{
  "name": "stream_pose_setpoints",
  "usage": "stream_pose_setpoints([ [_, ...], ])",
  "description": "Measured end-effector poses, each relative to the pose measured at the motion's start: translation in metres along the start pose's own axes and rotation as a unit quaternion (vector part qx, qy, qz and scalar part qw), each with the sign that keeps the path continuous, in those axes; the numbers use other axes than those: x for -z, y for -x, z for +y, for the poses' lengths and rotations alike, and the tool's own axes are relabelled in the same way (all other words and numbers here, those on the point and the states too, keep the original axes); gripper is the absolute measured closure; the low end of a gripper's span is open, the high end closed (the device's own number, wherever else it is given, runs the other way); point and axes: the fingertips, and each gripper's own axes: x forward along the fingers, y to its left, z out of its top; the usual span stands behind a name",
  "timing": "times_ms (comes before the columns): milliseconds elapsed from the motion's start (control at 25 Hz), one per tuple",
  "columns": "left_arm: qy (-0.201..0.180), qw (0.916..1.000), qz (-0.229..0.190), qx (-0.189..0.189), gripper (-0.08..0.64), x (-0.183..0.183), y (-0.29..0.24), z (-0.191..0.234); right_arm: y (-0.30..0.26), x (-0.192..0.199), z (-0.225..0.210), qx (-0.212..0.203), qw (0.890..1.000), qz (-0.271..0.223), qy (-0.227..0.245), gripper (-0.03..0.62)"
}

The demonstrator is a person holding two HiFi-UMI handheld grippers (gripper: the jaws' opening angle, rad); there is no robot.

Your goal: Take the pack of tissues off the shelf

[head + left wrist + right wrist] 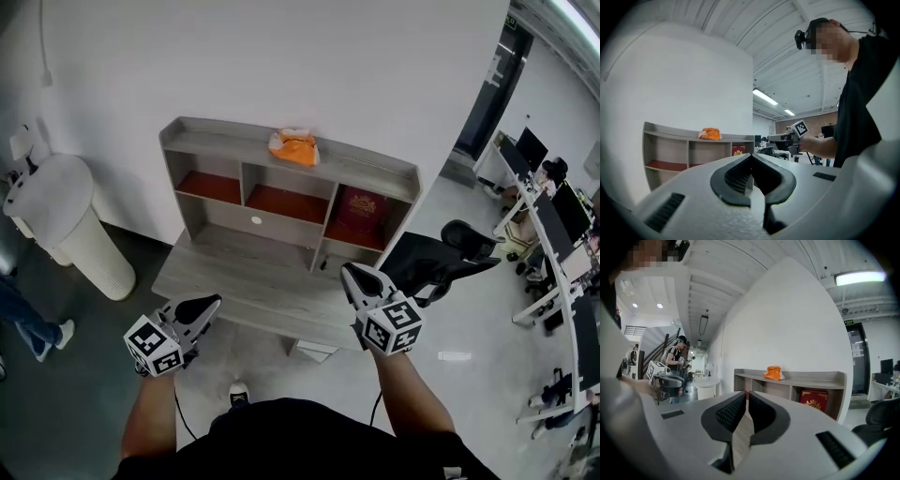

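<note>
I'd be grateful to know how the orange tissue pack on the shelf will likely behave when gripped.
The tissue pack looks crumpled and saggy, so it will probably squash rather than stay stiff. Small and soft-looking, it is likely light. Lying flat on top of the shelf, it should not roll.

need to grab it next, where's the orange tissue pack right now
In the head view the tissue pack lies on the shelf's top board, near its middle, above-left of the red box.
</note>
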Motion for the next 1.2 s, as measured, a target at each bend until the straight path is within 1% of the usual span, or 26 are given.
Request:
stream_pose_setpoints([
  [120,0.005,0.9999,-0.002,0.013,0.543,-0.002,0.001,0.045,-0.036,-0.009,0.006,0.012,1.000,0.002,0.001,0.568],
  [280,0.010,0.9996,-0.003,0.025,0.543,-0.006,0.006,0.090,-0.069,-0.020,0.014,0.027,1.000,0.004,0.009,0.568],
  [520,0.010,0.9990,-0.006,0.043,0.543,-0.009,0.007,0.142,-0.105,-0.024,0.011,0.058,0.998,0.011,0.007,0.568],
  [640,0.022,0.9985,-0.001,0.049,0.543,-0.007,0.009,0.167,-0.123,-0.029,0.012,0.074,0.997,0.012,0.008,0.568],
  [800,0.042,0.9977,0.001,0.053,0.543,0.001,0.013,0.200,-0.146,-0.028,0.020,0.083,0.996,0.026,0.009,0.568],
  [960,0.054,0.9968,-0.003,0.060,0.543,0.006,0.010,0.226,-0.159,-0.028,0.023,0.098,0.995,0.033,0.008,0.566],
  [1120,0.053,0.9959,-0.001,0.073,0.543,0.006,0.001,0.236,-0.165,-0.031,0.019,0.113,0.993,0.032,0.012,0.566],
  [1200,0.045,0.9960,0.000,0.077,0.543,0.006,-0.004,0.238,-0.168,-0.030,0.014,0.115,0.993,0.032,0.008,0.566],
])
